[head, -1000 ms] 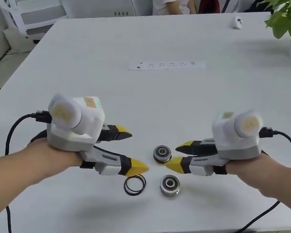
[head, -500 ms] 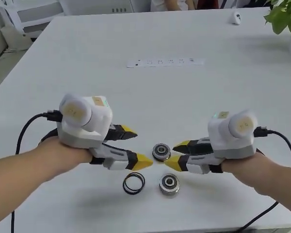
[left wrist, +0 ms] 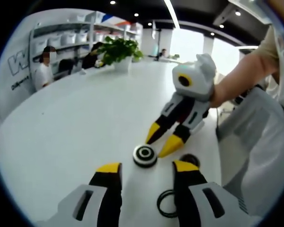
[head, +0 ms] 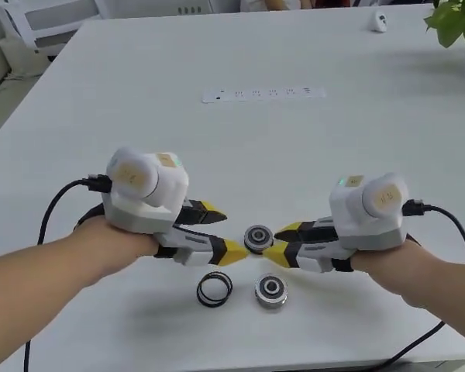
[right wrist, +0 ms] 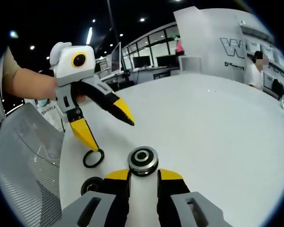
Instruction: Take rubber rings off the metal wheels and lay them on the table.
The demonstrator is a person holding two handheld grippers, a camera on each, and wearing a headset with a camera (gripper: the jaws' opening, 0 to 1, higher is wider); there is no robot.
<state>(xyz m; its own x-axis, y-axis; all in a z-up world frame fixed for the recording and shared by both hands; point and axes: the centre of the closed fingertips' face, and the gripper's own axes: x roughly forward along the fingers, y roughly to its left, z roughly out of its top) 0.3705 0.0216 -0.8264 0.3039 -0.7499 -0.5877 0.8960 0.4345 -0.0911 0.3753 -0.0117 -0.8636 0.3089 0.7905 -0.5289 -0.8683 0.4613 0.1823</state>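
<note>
On the table (head: 310,155), the left gripper (head: 228,231) gaped wide and the right gripper (head: 277,241) stood narrowly parted, flanking one of two metal wheels (head: 257,238) at lower centre. It looked rigid and heavy, best pinched by its rim. The rubber rings (head: 215,288) lying lower left, seemingly two overlapped, looked light and stretchy.

Black rubber rings (head: 214,289), yellow-tipped fingers (head: 234,250), white table (head: 294,155)

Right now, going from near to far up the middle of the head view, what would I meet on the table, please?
near wheel → far wheel → power strip
</note>
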